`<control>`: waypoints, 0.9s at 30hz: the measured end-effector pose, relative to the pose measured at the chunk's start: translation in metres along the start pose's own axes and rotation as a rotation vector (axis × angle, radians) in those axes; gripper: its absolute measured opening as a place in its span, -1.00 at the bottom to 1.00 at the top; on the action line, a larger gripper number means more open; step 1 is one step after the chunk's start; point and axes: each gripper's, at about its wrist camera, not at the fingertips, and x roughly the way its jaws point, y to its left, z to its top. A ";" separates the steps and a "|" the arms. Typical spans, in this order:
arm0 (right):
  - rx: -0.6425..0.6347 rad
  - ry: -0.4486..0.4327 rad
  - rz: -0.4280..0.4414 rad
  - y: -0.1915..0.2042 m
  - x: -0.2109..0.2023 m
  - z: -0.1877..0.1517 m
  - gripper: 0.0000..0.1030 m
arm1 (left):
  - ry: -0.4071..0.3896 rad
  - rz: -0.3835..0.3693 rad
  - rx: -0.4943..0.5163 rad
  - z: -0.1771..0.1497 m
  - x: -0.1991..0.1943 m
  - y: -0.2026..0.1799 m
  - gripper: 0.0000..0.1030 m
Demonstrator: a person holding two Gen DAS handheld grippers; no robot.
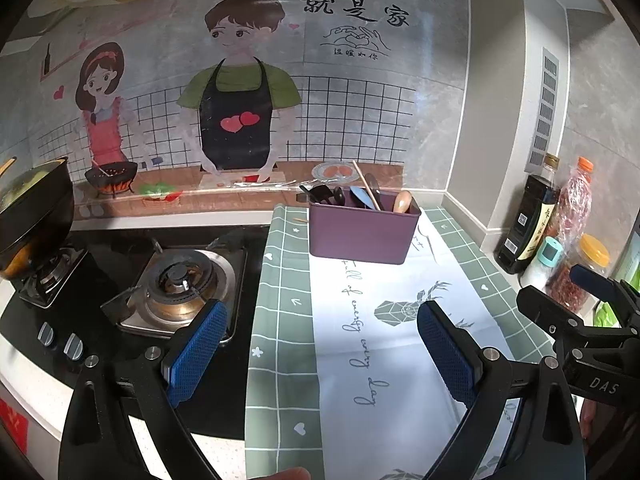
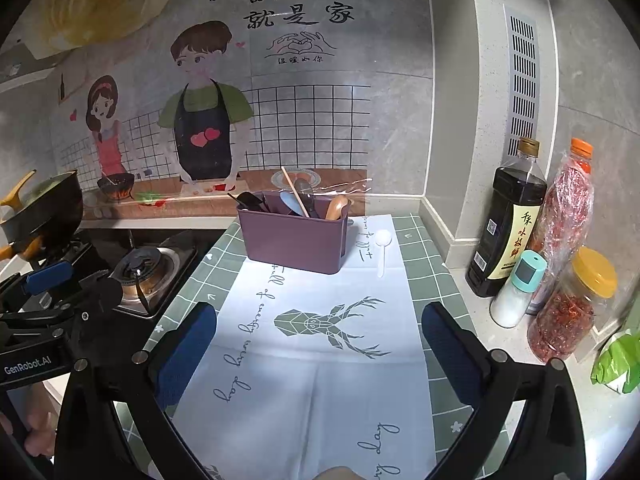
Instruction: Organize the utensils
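Both the left gripper (image 1: 320, 360) and right gripper (image 2: 320, 356) were held wide open and empty over the cloth (image 2: 320, 380). A purple bin (image 2: 294, 242) of utensils stood far; a white spoon (image 2: 383, 250) lay just right of it.

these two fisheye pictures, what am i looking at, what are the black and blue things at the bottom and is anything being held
Each picture comes from a camera on a hand-held claw; a person carries one in each hand. The black arms with blue pads are the claw's fingers. The left claw and the right claw are both open and hold nothing. Each view also catches the other claw at its edge.

Ahead, on a green checked cloth, stands a purple utensil bin with spoons and a chopstick in it. A white plastic spoon lies on the cloth beside it. A gas stove sits to the left, condiment bottles to the right.
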 end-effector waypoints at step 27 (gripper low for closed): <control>0.016 0.003 0.008 0.000 -0.002 0.000 0.99 | -0.007 -0.008 0.020 0.002 -0.002 0.001 0.86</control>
